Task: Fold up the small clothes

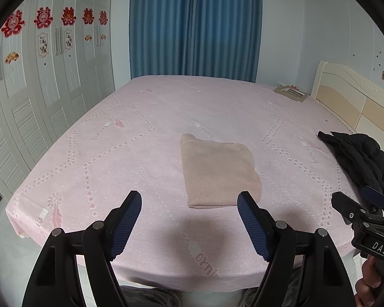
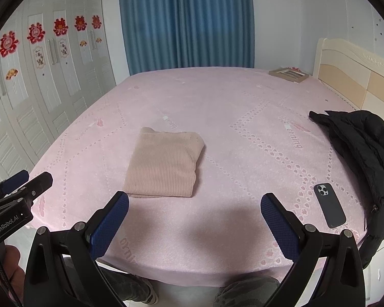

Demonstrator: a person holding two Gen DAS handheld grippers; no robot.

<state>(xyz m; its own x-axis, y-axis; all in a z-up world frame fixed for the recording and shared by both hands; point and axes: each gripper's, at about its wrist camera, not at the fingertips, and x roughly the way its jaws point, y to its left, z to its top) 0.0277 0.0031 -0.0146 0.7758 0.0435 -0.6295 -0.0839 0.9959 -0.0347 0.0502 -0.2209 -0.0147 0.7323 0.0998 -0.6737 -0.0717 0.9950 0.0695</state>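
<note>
We see a folded beige ribbed sweater (image 1: 219,171) mid-bed (image 1: 89,153), clear of both grippers. A black jacket (image 2: 361,148) and phone (image 2: 329,205) lie rightward. Left gripper (image 1: 189,202), lettered "GenRobot.AI", and right gripper (image 2: 194,204), "DAS": jaws wide, empty.

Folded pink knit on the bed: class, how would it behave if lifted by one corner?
The folded pink knit looks soft and ribbed, so it would probably droop and unfold. It seems light. Pushed across the bed sheet, it would likely bunch rather than slide.

Left tool (image 1: 189,200) and right tool (image 2: 194,202) hover side by side, jaws spread, empty.
</note>
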